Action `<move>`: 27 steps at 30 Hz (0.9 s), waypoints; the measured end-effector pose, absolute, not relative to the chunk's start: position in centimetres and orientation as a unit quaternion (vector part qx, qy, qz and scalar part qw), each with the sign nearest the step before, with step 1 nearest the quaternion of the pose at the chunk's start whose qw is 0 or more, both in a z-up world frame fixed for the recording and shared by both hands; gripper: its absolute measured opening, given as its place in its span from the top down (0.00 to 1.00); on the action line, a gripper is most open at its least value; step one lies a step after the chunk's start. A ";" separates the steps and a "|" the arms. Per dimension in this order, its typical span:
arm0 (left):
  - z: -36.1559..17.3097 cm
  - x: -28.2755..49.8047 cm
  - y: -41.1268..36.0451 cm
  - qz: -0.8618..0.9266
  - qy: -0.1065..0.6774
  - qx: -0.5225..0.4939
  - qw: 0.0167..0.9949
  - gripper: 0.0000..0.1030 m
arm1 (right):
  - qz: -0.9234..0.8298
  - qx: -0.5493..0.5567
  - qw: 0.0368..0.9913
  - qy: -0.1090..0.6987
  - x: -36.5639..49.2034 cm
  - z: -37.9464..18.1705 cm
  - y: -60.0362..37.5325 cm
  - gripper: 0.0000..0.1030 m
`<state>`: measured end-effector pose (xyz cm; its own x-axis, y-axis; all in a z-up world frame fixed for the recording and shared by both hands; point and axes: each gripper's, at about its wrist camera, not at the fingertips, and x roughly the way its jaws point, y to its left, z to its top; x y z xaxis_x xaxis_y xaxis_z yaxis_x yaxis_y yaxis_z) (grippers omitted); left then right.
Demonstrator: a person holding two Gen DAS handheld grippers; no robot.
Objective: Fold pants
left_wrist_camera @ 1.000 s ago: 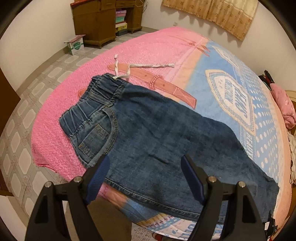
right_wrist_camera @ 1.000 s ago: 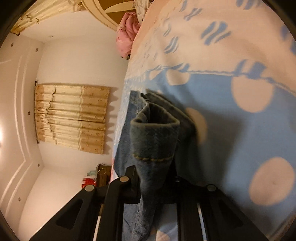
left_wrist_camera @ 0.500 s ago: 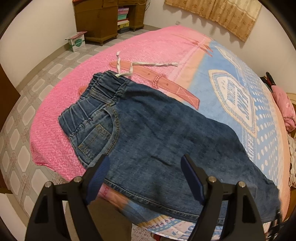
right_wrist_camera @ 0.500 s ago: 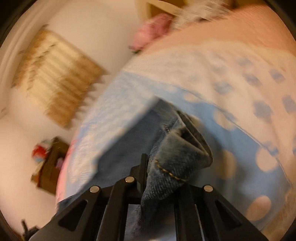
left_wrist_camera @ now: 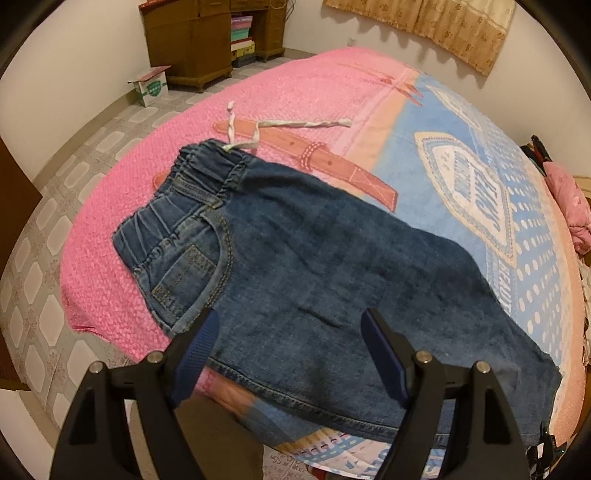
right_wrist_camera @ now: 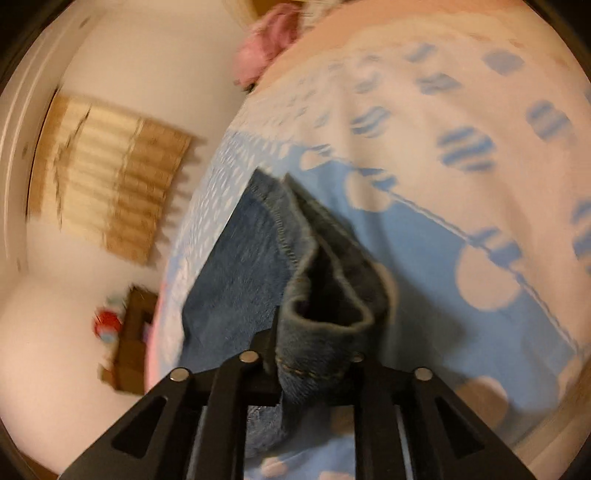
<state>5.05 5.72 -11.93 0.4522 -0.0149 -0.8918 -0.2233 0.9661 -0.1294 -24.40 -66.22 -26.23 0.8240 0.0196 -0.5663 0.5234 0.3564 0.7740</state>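
Dark blue denim pants (left_wrist_camera: 314,266) lie folded lengthwise on the bed, the elastic waistband (left_wrist_camera: 192,199) to the left with a white drawstring (left_wrist_camera: 240,129), the legs running right. My left gripper (left_wrist_camera: 290,350) is open and empty above the pants' near edge, blue pads (left_wrist_camera: 195,350) spread wide. In the right wrist view my right gripper (right_wrist_camera: 314,354) is shut on the bunched leg hem of the pants (right_wrist_camera: 317,295), lifted off the bedspread. The view is blurred.
The bed has a pink and blue printed bedspread (left_wrist_camera: 332,92) (right_wrist_camera: 461,184). A wooden cabinet (left_wrist_camera: 199,37) and a small cardboard box (left_wrist_camera: 149,86) stand on the tiled floor beyond. A pink garment (left_wrist_camera: 569,206) lies at the bed's right. Curtains (left_wrist_camera: 424,22) hang at the back.
My right gripper has swung and tilted with the hem in it, so its view rolled. The left gripper shifted slightly, still open.
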 end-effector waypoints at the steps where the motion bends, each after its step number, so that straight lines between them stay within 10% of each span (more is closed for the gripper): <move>1: -11.9 5.0 5.7 0.062 0.518 -0.113 0.846 0.21 | -0.175 0.527 0.791 0.256 -24.4 -25.5 -66.2 0.82; 5: -11.9 5.3 5.2 0.066 0.515 -0.099 0.849 0.21 | -0.219 0.429 0.833 0.273 -23.3 -20.9 -65.5 0.75; 9: -12.7 5.9 4.7 0.070 0.525 -0.100 0.843 0.21 | -0.302 0.400 0.835 0.227 -24.5 -18.2 -67.7 0.38; 13: -13.7 6.6 3.8 0.075 0.534 -0.090 0.837 0.21 | -0.208 0.398 0.860 0.243 -21.1 -17.8 -70.2 0.35; 21: -14.0 7.7 1.5 0.073 0.542 -0.073 0.834 0.21 | -0.140 0.322 0.861 0.367 -12.4 -21.3 -70.6 0.61; 23: -14.0 8.0 1.2 0.073 0.541 -0.070 0.835 0.21 | -0.122 0.313 0.868 0.366 -12.3 -21.7 -70.5 0.83; 27: -14.3 8.5 0.7 0.075 0.544 -0.068 0.833 0.21 | -0.114 0.262 0.885 0.368 -11.1 -20.7 -68.5 0.87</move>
<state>8.48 0.68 -14.33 0.3969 0.0516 -0.9164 -0.1993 0.9794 -0.0312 -11.13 -68.46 -20.73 0.7032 -0.0079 -0.7110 0.3944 0.8364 0.3807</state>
